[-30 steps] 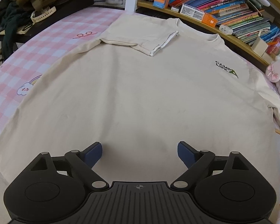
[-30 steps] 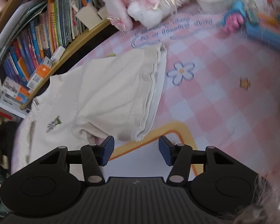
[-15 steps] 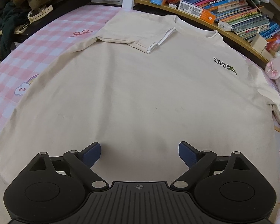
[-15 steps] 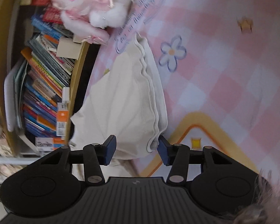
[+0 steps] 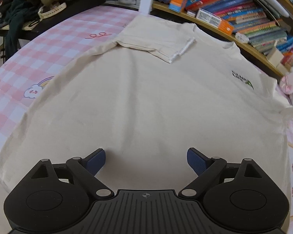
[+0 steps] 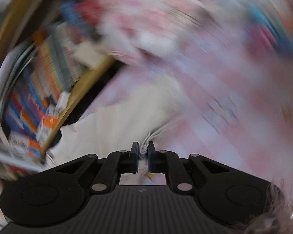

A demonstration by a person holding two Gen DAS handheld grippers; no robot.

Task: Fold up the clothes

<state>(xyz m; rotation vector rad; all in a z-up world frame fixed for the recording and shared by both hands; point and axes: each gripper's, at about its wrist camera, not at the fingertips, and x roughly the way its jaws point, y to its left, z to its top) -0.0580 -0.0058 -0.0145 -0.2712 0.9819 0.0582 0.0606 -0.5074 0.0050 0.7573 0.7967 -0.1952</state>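
Since the earlier frame the right gripper point(image 6: 143, 152) has clamped onto the bunched hem of the right sleeve point(image 6: 146, 136) of the cream cotton T-shirt point(image 5: 146, 97); its view now blurs. Likely the pinch is meant to carry that sleeve inward like the upper-left one, already folded. The shirt lies flat on the pink checked bedsheet point(image 5: 54, 44). The left gripper point(image 5: 146, 159) hovers, fingers spread and empty.

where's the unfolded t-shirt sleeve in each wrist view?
Left wrist: the sleeve is bunched at the far right edge, beyond the chest logo.
Right wrist: the sleeve hem is low centre, pinched between the right gripper jaws.
Shared landmark: the bookshelf, upper right in the left view, left in the right view.
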